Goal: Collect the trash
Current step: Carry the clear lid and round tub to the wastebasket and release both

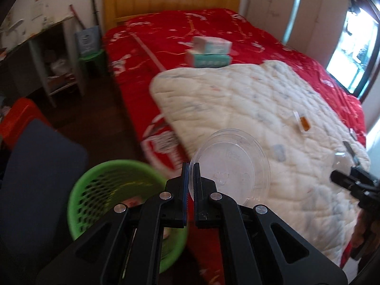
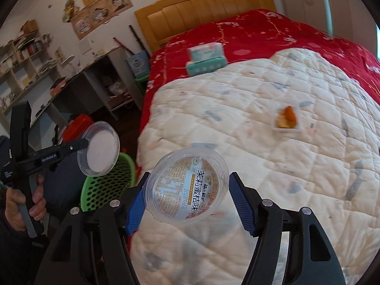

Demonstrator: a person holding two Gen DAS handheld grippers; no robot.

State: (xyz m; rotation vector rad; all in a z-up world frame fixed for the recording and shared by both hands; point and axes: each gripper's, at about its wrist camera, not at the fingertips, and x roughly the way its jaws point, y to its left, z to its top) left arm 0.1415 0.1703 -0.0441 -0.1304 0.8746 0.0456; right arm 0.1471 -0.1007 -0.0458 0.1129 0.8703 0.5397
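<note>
Left gripper [image 1: 190, 166] pinches lid [image 1: 231, 166]; right gripper [image 2: 187, 190] clamps tub [image 2: 187, 185]. Basket [image 1: 104, 185] at 8 o'clock, half hidden. Wrapper [image 2: 286, 118] at 2, blurred.

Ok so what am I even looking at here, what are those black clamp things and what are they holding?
No robot: a person holds two hand-held grippers, each with a fisheye camera looking along its fingers. One picture is from the left gripper, shut on the rim of a clear plastic lid. The other is from the right gripper, with a clear labelled tub between its blue pads. Beside the bed stands a green basket. On the white quilt lies a small wrapper with something orange; two tissue packs sit further back.
</note>
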